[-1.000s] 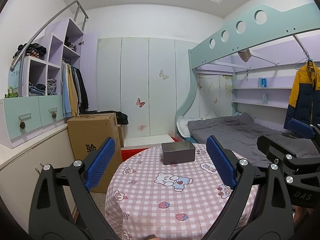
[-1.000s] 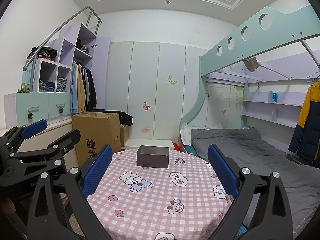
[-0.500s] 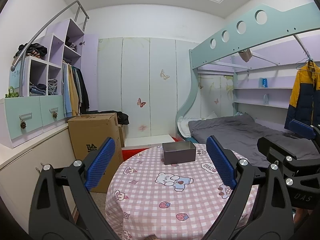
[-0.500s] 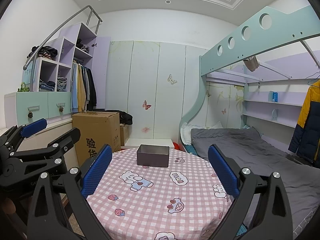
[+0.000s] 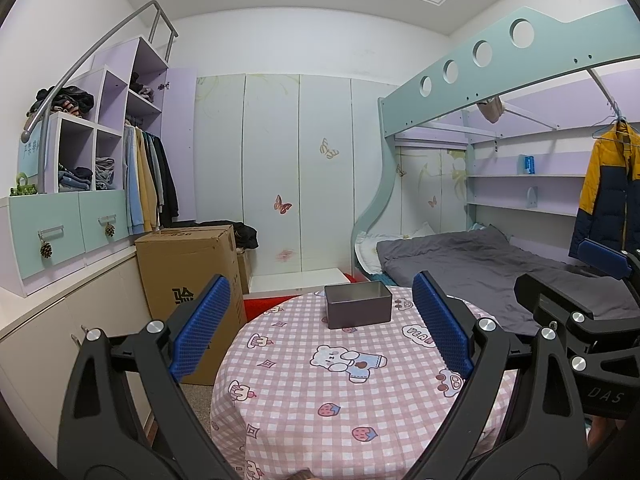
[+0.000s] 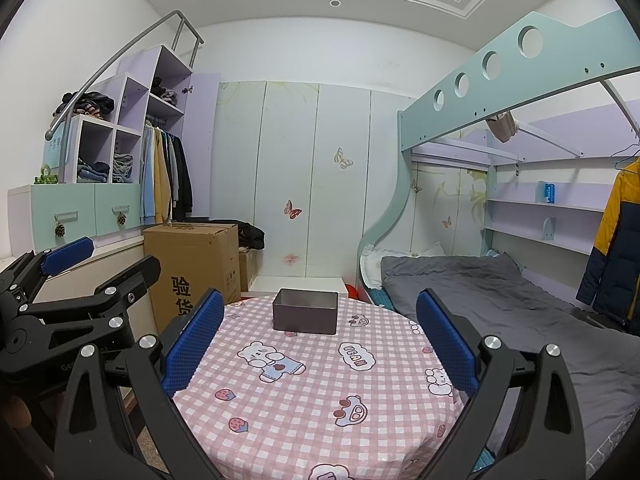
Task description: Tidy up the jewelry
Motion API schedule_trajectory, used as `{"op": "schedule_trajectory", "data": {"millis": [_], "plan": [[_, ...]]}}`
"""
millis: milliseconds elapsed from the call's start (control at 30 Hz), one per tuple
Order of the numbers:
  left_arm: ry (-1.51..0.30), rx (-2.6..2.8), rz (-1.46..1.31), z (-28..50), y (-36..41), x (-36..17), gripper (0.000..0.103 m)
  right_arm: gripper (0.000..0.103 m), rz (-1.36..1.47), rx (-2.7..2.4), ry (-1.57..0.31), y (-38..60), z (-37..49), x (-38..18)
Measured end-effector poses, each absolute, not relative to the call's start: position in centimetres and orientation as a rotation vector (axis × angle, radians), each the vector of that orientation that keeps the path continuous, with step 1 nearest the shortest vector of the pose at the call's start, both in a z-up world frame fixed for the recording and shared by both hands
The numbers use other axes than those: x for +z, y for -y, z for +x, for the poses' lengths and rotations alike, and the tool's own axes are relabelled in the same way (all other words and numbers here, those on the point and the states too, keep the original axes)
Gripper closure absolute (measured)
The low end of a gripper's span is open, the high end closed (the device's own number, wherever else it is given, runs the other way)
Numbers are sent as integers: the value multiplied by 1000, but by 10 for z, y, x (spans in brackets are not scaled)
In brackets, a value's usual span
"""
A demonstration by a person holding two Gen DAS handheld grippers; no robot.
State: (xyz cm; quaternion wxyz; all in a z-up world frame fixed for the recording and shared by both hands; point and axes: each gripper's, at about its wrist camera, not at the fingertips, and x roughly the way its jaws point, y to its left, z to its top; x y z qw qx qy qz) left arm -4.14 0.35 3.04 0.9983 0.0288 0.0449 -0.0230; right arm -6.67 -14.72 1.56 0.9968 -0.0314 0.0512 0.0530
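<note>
An open grey metal tin (image 5: 357,305) stands at the far side of a round table covered with a pink checked cartoon cloth (image 5: 304,392); the tin (image 6: 305,311) and the cloth (image 6: 320,400) also show in the right wrist view. No jewelry is visible on the cloth. My left gripper (image 5: 320,328) hovers over the near side of the table, open, nothing between its blue pads. My right gripper (image 6: 320,336) is likewise open and empty. Each gripper appears in the other's view: the right gripper (image 5: 576,300) at the right edge, the left gripper (image 6: 80,276) at the left.
A cardboard box (image 5: 192,276) stands left of the table beside a low cabinet (image 5: 60,320). A bed with a grey cover (image 5: 480,260) lies to the right under a loft frame. White wardrobe doors (image 5: 296,168) fill the back wall. A yellow and navy jacket (image 5: 608,188) hangs at the far right.
Both views have shifted very slightly; the tin sits a touch further right in the left wrist view. Both grippers stay open and empty.
</note>
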Motion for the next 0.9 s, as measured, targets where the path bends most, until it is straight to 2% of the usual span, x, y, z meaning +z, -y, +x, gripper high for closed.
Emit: {"op": "schedule_trajectory", "data": {"millis": [900], "plan": [[-94, -45, 59, -40, -3, 31, 12, 10, -59, 103, -109, 150, -64, 14]]}}
